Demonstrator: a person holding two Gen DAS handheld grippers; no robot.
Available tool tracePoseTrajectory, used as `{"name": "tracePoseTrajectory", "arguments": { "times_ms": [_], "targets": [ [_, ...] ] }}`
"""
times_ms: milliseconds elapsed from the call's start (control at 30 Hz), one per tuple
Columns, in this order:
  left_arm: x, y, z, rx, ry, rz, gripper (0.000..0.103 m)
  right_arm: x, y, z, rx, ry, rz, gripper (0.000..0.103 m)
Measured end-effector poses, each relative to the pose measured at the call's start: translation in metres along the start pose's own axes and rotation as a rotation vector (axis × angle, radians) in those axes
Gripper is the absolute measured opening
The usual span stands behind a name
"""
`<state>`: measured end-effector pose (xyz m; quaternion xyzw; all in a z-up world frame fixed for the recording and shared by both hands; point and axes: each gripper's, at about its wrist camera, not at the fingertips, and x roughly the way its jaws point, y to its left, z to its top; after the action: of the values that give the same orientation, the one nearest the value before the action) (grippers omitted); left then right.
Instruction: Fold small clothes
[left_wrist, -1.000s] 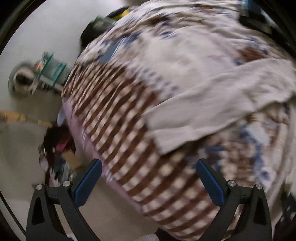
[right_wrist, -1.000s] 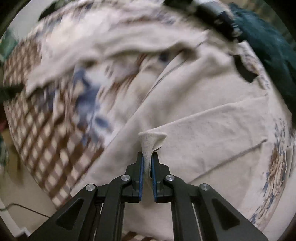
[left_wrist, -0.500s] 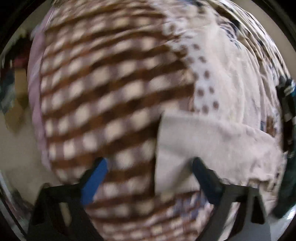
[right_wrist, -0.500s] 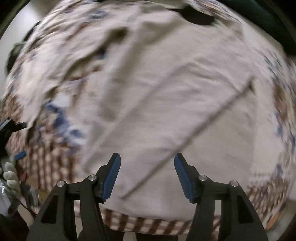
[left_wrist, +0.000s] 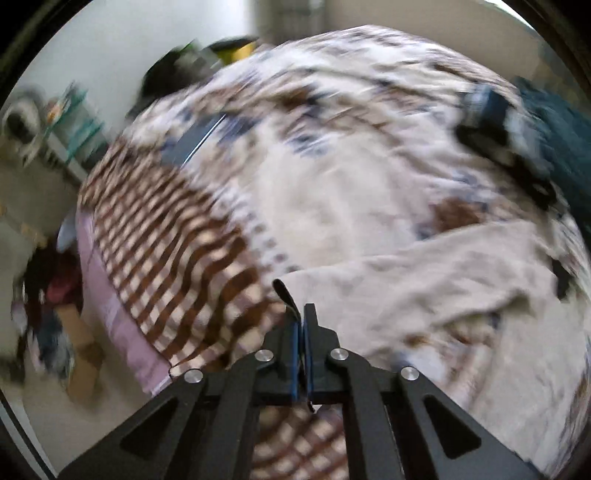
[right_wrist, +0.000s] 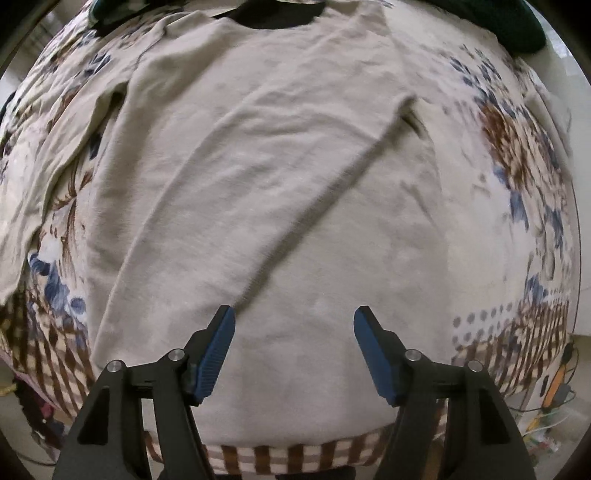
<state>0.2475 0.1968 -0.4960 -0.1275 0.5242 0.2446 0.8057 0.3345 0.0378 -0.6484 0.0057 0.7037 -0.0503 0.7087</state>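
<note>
A beige long-sleeved top (right_wrist: 258, 177) lies spread on a patterned bedspread (right_wrist: 524, 155), its right sleeve folded diagonally across the body. My right gripper (right_wrist: 293, 325) is open and empty just above the top's lower hem. In the left wrist view my left gripper (left_wrist: 302, 321) is shut on the cuff of the left sleeve (left_wrist: 424, 280), which stretches away to the right over the bedspread (left_wrist: 177, 229).
Dark green clothing (right_wrist: 513, 26) lies at the bed's far right. Another dark garment (left_wrist: 502, 122) lies on the bed. The floor at left holds clutter and a cardboard box (left_wrist: 81, 354). Cables (right_wrist: 554, 387) lie at lower right.
My right gripper let go of the sleeve end and opened above the hem. My left gripper, open before, closed on the left sleeve's cuff and lifted it.
</note>
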Motion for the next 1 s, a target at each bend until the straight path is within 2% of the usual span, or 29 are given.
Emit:
{"name": "tracePoseTrajectory", "arguments": {
  "times_ms": [100,233,300,367,433,533,700,833,900,1000],
  "targets": [
    [-0.047,-0.040,-0.007,0.124,-0.050,-0.074,0.001,0.002,-0.023,-0.002,0.024,0.030,0.025,0.069],
    [-0.100,-0.119,-0.031,0.340,-0.102,-0.256,0.001,0.004,-0.055,-0.008,0.033,0.043,0.030,0.069],
    [-0.117,-0.154,-0.049,0.443,-0.112,-0.340,0.001,0.004,-0.074,-0.013,0.047,0.049,0.028,0.069],
    [-0.128,-0.196,-0.082,0.567,-0.095,-0.429,0.001,0.006,-0.096,-0.021,0.065,0.064,0.018,0.069],
    [-0.129,-0.221,-0.110,0.657,-0.081,-0.477,0.001,0.009,-0.114,-0.031,0.087,0.082,0.015,0.069],
    [-0.122,-0.253,-0.161,0.793,-0.036,-0.501,0.001,0.017,-0.150,-0.050,0.129,0.127,0.018,0.069],
    [-0.108,-0.281,-0.225,0.921,0.055,-0.517,0.001,0.033,-0.199,-0.079,0.158,0.188,0.014,0.069],
    [-0.101,-0.289,-0.259,0.972,0.107,-0.543,0.001,0.038,-0.241,-0.096,0.177,0.206,0.007,0.069],
    [-0.100,-0.294,-0.273,1.002,0.126,-0.561,0.002,0.033,-0.250,-0.107,0.186,0.203,0.006,0.069],
    [-0.095,-0.298,-0.272,0.982,0.215,-0.569,0.003,0.024,-0.277,-0.113,0.212,0.186,0.030,0.069]
  ]
}}
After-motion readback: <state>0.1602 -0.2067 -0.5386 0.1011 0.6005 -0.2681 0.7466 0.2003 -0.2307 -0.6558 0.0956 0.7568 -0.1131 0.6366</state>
